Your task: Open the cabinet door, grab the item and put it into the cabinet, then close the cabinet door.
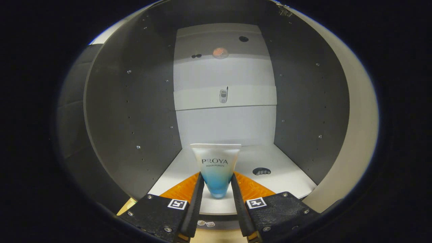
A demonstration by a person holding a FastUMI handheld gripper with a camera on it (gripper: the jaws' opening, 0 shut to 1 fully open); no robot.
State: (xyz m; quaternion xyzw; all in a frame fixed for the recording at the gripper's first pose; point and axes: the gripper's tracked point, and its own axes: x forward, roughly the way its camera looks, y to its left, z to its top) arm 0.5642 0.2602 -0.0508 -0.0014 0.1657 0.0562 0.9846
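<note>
A white tube point(216, 165) that fades to blue at its lower end stands upright between my fingers, cap end down. My gripper point(217, 182) is shut on its lower half, one finger point(198, 195) on each side. The tube is over the front part of the white floor point(287, 175) of the open cabinet. The cabinet's dark side walls point(135, 111) rise to the left and right. Its white back panel point(224, 125) stands beyond the tube.
A dark cable hole point(261, 171) sits in the cabinet floor just right of the tube. A small metal fitting point(223, 95) is on a crossbar of the back panel. The cabinet's pale front edge point(357, 135) curves past on the right.
</note>
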